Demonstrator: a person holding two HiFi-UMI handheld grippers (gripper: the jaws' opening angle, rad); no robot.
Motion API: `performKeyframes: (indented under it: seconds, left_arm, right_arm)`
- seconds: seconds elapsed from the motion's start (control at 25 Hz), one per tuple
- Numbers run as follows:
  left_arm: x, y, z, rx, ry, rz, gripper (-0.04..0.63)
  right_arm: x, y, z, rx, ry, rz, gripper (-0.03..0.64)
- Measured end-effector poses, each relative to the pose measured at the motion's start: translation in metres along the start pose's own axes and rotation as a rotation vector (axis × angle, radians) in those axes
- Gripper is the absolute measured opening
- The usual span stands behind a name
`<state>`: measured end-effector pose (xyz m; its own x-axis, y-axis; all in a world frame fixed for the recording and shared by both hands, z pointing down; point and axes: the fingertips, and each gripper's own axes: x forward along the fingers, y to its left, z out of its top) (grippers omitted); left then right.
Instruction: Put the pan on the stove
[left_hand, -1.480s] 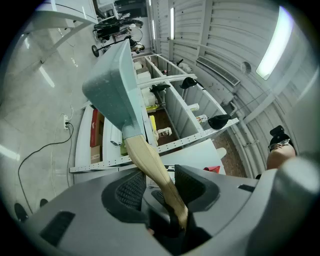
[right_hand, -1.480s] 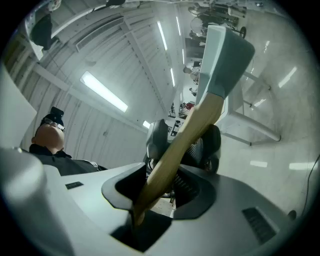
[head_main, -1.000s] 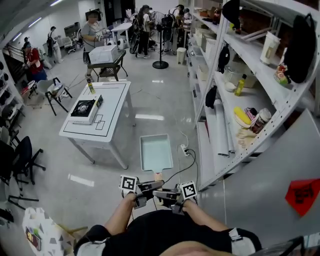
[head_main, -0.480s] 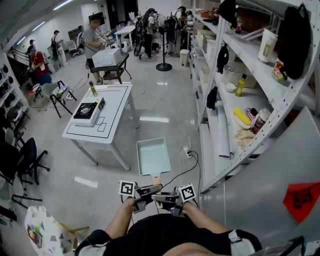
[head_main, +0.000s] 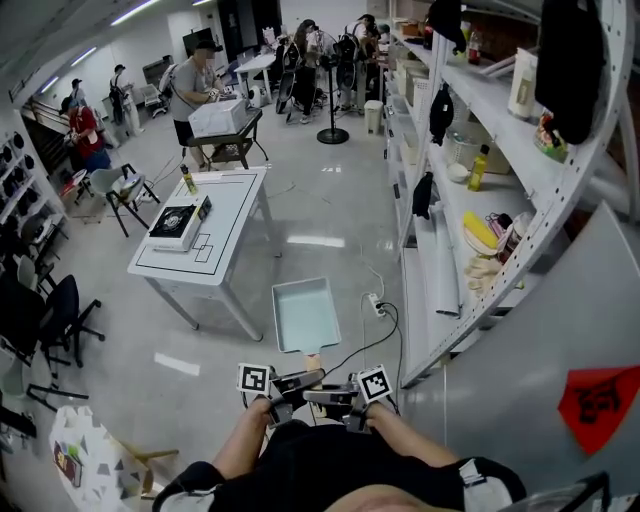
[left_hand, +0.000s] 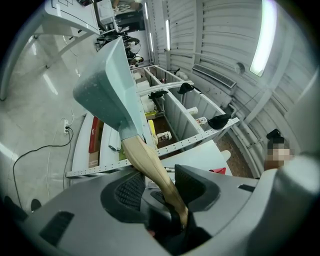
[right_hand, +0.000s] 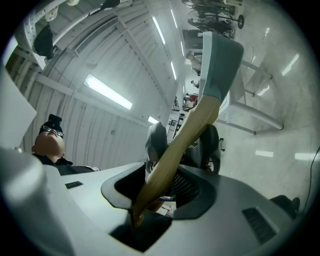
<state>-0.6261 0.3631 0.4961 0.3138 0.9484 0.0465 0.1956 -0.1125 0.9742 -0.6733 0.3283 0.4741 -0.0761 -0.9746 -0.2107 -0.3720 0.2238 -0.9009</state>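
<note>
A pale teal rectangular pan (head_main: 305, 313) with a wooden handle (head_main: 313, 358) hangs level above the floor in front of me. My left gripper (head_main: 298, 381) and right gripper (head_main: 328, 394) are both shut on that handle from opposite sides. In the left gripper view the handle (left_hand: 150, 165) runs between the left gripper's (left_hand: 156, 184) pads up to the pan (left_hand: 107, 87). The right gripper (right_hand: 182, 150) clamps the same handle (right_hand: 187, 137), with the pan (right_hand: 220, 65) beyond it. A black portable stove (head_main: 175, 222) sits on the white table (head_main: 228, 215) ahead to the left, well apart from the pan.
Metal shelving (head_main: 470, 200) loaded with goods lines the right side. A power strip with a cable (head_main: 376, 305) lies on the floor by the pan. A bottle (head_main: 186, 180) stands on the table's far end. Office chairs (head_main: 50, 310) stand at left; people work at the back.
The pan stays held in both grippers. In the head view the table with the stove has drifted slightly to the right, towards the pan.
</note>
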Motion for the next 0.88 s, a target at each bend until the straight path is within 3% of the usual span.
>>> performKeyframes:
  seconds: [0.52,0.88]
  left_arm:
    - [0.016,-0.002,0.008,-0.043,-0.014,0.000,0.189]
    - [0.035,0.007,0.043,-0.053,0.015,-0.030,0.190]
  right_arm:
    - [-0.010,0.000,0.014,-0.011,0.011,0.022,0.175]
    - [-0.017,-0.021,0.051,-0.017,0.005,-0.003,0.175]
